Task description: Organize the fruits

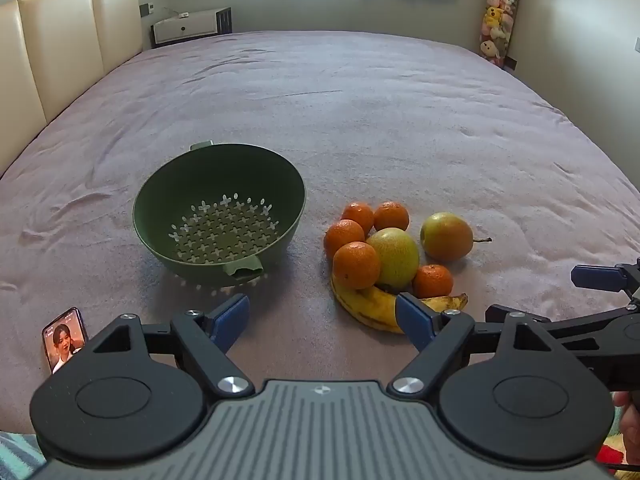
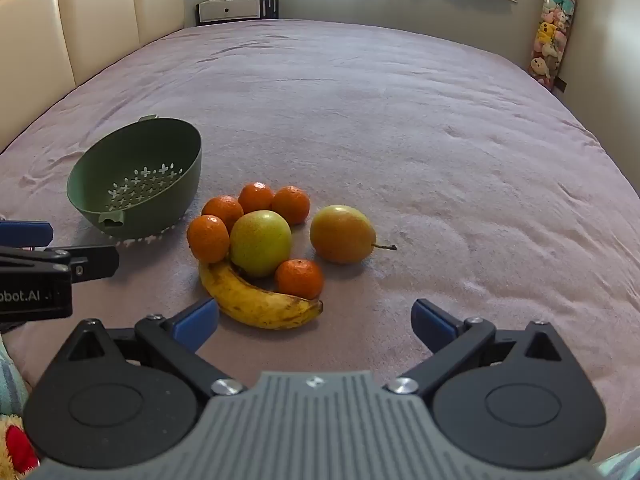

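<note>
A green colander bowl (image 1: 218, 210) (image 2: 134, 178) lies tilted on the mauve bedspread, with nothing in it. To its right sits a cluster of fruit: several oranges (image 1: 356, 265) (image 2: 208, 239), a yellow-green apple (image 1: 394, 256) (image 2: 260, 242), a pear (image 1: 446, 236) (image 2: 342, 234) set slightly apart, and a spotted banana (image 1: 372, 306) (image 2: 256, 300) at the near edge. My left gripper (image 1: 322, 322) hovers open, near the bowl and the banana. My right gripper (image 2: 316, 320) is open just short of the banana, holding nothing. Each gripper shows at the edge of the other's view.
A phone (image 1: 64, 338) with a lit screen lies at the bed's near left. A cream padded headboard (image 1: 60, 44) runs along the left. A white nightstand (image 1: 192, 26) and a hanging column of plush toys (image 1: 498, 20) stand beyond the bed.
</note>
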The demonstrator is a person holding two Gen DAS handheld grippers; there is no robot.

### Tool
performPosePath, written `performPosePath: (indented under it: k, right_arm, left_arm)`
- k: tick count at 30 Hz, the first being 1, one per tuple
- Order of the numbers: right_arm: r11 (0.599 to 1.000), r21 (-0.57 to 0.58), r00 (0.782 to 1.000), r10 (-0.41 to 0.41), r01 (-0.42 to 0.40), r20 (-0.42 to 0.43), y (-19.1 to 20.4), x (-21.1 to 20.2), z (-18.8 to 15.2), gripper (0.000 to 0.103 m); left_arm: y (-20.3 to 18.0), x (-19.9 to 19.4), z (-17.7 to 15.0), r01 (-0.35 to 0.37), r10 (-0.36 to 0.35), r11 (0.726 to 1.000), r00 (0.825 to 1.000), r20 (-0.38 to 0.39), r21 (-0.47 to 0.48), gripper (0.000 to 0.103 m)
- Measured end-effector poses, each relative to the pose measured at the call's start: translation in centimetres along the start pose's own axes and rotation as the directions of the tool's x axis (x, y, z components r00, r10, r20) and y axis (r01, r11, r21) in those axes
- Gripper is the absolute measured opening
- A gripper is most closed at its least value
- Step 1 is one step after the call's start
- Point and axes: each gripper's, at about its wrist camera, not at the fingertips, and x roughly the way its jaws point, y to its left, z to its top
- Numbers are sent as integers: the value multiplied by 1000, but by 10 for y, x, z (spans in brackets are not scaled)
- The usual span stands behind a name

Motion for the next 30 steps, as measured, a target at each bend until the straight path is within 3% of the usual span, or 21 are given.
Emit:
performPosePath:
  k: [30]
  right_arm:
    - [999,31,1000,9,-9,-22,-5,0,-4,99]
  left_arm:
    - [-3,5,-2,-1,0,1000,999,-41,-7,97]
